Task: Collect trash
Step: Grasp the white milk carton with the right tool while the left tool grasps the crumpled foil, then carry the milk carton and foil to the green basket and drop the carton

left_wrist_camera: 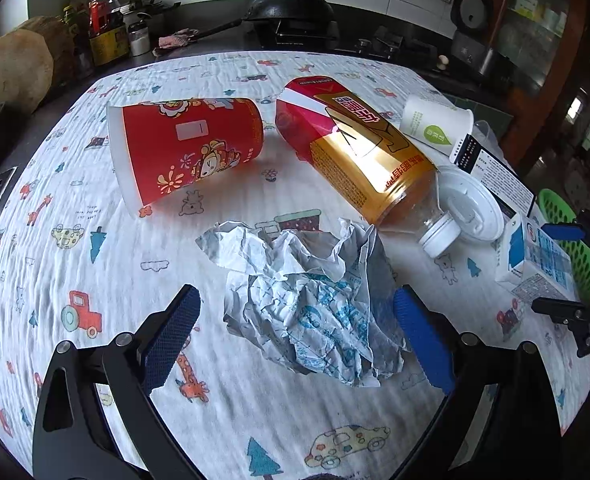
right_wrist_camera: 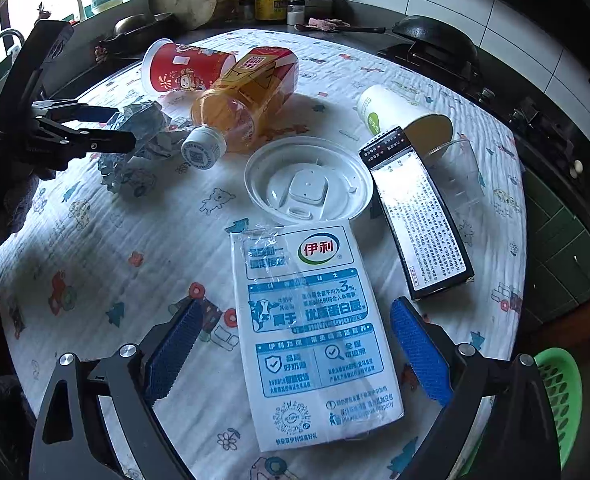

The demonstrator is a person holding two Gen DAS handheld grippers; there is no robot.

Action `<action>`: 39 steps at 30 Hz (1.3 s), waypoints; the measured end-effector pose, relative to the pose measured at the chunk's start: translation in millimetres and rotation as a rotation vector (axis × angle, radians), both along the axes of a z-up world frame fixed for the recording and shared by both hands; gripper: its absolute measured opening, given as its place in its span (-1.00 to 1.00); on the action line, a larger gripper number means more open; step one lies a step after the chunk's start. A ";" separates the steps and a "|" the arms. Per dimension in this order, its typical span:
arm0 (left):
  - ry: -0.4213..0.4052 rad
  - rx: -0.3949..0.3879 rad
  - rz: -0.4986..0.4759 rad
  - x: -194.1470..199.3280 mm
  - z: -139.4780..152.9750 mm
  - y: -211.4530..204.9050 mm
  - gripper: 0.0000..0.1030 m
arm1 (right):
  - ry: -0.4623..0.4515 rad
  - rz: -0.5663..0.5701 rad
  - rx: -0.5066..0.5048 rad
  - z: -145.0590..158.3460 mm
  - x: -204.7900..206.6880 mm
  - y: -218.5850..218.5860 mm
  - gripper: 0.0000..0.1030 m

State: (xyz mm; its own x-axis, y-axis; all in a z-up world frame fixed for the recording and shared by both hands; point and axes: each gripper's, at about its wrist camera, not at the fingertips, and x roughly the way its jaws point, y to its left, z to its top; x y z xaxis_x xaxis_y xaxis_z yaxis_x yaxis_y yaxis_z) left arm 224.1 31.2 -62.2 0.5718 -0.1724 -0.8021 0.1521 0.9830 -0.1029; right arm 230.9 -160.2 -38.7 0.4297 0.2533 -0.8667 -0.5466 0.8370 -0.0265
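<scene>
Left wrist view shows the left claw (left_wrist_camera: 295, 336) gaping around the crumpled paper (left_wrist_camera: 311, 304) near the bottle (left_wrist_camera: 359, 152), the right claw (right_wrist_camera: 295, 356) likewise spread over the milk carton (right_wrist_camera: 315, 336), nothing yet collected, I judge.

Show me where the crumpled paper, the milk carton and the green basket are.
crumpled paper (left_wrist_camera: 315, 304), left wrist view, middle of the wad.
milk carton (right_wrist_camera: 315, 332), right wrist view, printed top face.
green basket (right_wrist_camera: 557, 392), right wrist view, slotted wall.
</scene>
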 end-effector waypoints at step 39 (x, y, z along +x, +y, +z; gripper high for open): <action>-0.093 -0.095 -0.214 -43.9 55.3 -56.9 -0.19 | -0.118 -0.430 0.132 41.9 -67.9 -141.8 0.30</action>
